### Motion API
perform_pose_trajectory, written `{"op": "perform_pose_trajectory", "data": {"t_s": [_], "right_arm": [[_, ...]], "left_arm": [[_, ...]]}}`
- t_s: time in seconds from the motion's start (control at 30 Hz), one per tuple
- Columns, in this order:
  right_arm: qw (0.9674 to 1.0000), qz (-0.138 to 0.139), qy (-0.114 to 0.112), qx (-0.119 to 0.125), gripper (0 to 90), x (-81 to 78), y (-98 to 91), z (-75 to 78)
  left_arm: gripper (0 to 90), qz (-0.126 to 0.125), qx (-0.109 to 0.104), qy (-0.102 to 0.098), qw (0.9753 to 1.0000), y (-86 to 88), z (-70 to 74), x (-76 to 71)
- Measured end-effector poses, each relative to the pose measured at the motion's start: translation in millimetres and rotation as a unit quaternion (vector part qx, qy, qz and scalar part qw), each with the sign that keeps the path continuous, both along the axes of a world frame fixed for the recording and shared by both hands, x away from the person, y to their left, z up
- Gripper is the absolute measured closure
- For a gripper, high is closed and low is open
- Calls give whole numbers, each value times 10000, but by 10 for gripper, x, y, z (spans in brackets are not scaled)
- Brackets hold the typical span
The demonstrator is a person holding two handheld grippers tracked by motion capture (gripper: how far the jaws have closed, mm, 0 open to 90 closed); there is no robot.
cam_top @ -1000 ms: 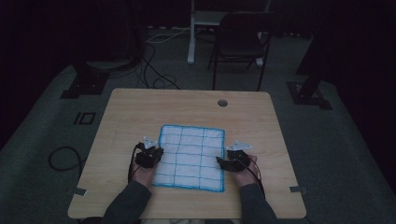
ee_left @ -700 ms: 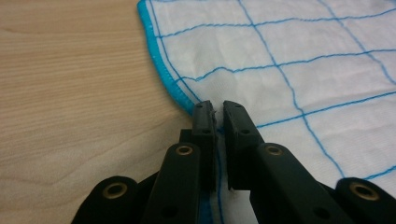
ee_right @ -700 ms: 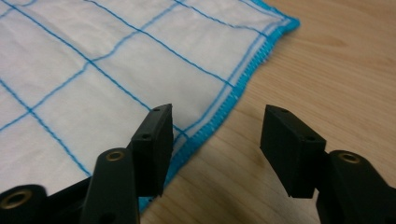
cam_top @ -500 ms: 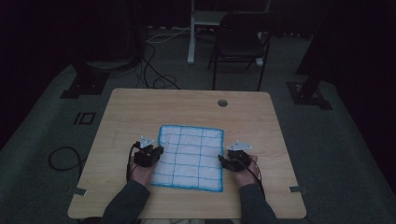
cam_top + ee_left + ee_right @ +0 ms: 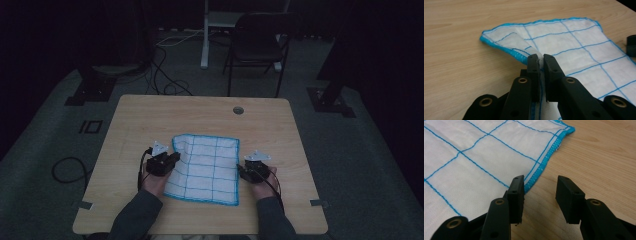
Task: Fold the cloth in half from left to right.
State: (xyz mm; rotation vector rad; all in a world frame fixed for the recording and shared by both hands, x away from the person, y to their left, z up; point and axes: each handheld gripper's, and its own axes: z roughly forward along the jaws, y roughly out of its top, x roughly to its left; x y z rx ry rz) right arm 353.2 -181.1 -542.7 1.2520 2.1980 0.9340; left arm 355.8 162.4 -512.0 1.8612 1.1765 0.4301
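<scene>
The step in hand looks like gripping the cloth (image 5: 205, 167) by both side edges — it lies flat near the table's (image 5: 150, 115) front edge. The left gripper (image 5: 541, 61) is clamped on the left hem, lifting a fold. The right gripper (image 5: 540, 192) has just been closing, jaws apart, the hem beside one jaw rather than between them — next it must slide under that edge.

No readable text, label, brand, number or sign appears on anything here.

In the left gripper view, the cloth (image 5: 564, 45) runs off the edge at three and five o'clock.
</scene>
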Motion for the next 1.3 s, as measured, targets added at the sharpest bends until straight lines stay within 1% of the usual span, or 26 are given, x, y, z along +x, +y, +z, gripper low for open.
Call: {"op": "perform_pose_trajectory", "data": {"t_s": [0.07, 0.2, 0.4, 0.57, 0.83, 1.0, 1.3], "right_arm": [[10000, -5, 9, -30, 586, 1, 2, -5], [10000, -12, 15, 8, 587, 2, -4, -8], [10000, -10, 8, 4, 590, 0, -4, -10], [10000, -5, 7, 10, 589, 1, -6, -10], [10000, -12, 13, 30, 582, 1, -14, -12], [9999, -39, 61, 119, 570, 6, -34, -16], [9999, -54, 63, 105, 559, 2, -41, -14]], "left_arm": [[850, -51, -10, -20, 10000, -22, 23, 0], [850, -138, -59, -53, 9999, -71, 70, -2], [851, -294, -47, -113, 9995, -133, 143, 5], [851, -383, -106, -150, 9991, -187, 193, 9], [851, -567, -316, -159, 9978, -271, 259, 18], [851, -677, -316, -196, 9970, -326, 306, 26], [851, -847, -390, -226, 9954, -426, 378, 31]]}}
